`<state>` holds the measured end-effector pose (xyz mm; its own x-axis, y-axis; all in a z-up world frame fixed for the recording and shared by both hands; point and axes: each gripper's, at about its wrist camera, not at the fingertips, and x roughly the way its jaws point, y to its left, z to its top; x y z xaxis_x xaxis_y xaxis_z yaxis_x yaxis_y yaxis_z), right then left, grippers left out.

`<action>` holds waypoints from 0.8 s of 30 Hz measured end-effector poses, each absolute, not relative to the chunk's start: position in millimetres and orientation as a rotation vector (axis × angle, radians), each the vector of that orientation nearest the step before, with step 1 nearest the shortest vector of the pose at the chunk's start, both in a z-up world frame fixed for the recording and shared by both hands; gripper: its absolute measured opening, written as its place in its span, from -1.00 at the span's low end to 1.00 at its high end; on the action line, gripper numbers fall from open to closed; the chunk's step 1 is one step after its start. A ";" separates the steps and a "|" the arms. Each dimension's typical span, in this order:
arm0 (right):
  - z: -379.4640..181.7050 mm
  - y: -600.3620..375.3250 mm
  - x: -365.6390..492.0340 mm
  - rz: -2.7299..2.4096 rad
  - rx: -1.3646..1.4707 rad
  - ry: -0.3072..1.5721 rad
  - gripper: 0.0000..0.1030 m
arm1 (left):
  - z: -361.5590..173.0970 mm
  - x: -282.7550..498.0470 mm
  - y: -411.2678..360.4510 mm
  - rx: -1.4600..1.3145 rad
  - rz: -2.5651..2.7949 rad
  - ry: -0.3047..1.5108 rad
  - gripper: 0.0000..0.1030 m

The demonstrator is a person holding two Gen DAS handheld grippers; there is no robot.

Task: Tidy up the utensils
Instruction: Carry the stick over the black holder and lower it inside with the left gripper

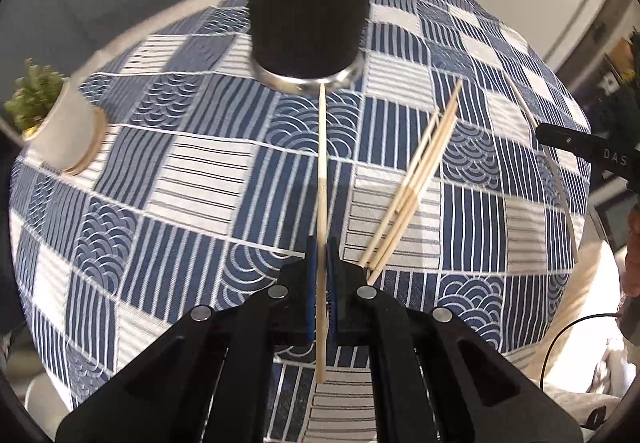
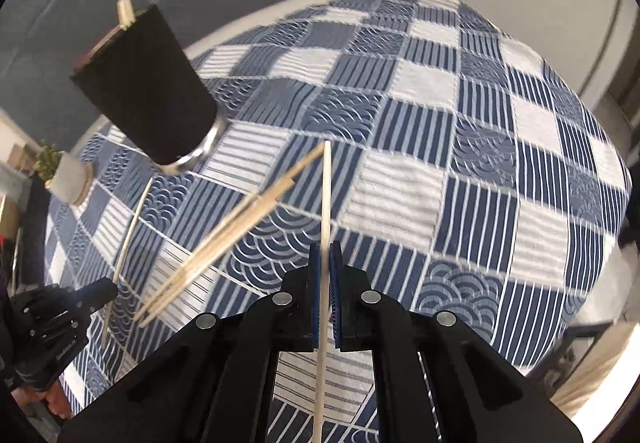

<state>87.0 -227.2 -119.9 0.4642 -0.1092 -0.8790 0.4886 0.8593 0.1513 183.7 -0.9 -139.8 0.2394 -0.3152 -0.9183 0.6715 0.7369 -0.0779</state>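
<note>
The left gripper (image 1: 321,255) is pinching one chopstick (image 1: 322,179) between its blue pads (image 1: 311,283). The stick is pointing straight ahead, and its far tip is reaching the silver base of the black cup (image 1: 308,3). From here I cannot tell if the tip is touching the cup or just near it.

The right gripper (image 2: 325,263) is pinching another stick (image 2: 325,243) in the same way, with the stick poking out in front and behind the pads.

The cup is standing on a blue and white cloth (image 1: 192,171). In the right view, the cup (image 2: 144,91) is showing two stick ends (image 2: 125,12) sticking out of its top.

A loose pile (image 1: 416,183) of sticks is lying on the cloth, to the right of the left gripper and between the two grippers. In the right view the pile (image 2: 224,235) is lying to the left of the held stick.

A small green plant (image 1: 60,123) in a white pot is sitting at the far left edge of the cloth, well apart from the cup
</note>
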 end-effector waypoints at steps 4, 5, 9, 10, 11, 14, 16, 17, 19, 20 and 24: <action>-103.2 -230.7 94.1 -0.311 0.389 0.998 -0.91 | -120.6 178.5 3.3 0.338 -0.616 1.112 -0.91; -98.4 -231.8 95.9 -0.286 0.385 0.987 -0.91 | -115.4 175.8 3.6 0.333 -0.593 1.102 -0.91; -82.5 -234.0 102.4 -0.211 0.358 0.950 -0.91 | -96.4 164.5 5.6 0.309 -0.524 1.070 -0.91; -79.5 -234.3 103.8 -0.194 0.351 0.943 -0.91 | -91.5 160.5 5.9 0.301 -0.507 1.062 -0.91; -74.4 -234.6 105.8 -0.171 0.335 0.931 -0.91 | -87.6 157.2 6.0 0.295 -0.490 1.054 -0.91; -61.0 -236.5 110.1 -0.108 0.304 0.895 -0.91 | -74.6 143.6 4.2 0.285 -0.432 1.017 -0.91; -52.7 -238.4 112.2 -0.067 0.289 0.868 -0.91 | -66.9 135.0 2.5 0.269 -0.393 0.991 -0.91; -45.9 -240.3 113.3 -0.040 0.276 0.844 -0.91 | -62.7 130.1 1.4 0.259 -0.372 0.976 -0.91; -35.0 -243.2 114.1 -0.002 0.254 0.805 -0.91 | -55.0 120.2 -1.5 0.237 -0.337 0.947 -0.91; -28.3 -245.0 114.6 0.017 0.240 0.782 -0.91 | -52.2 116.6 -3.3 0.228 -0.326 0.937 -0.91; -7.1 -251.6 116.6 0.074 0.214 0.720 -0.91 | -40.8 107.5 -12.3 0.183 -0.293 0.911 -0.91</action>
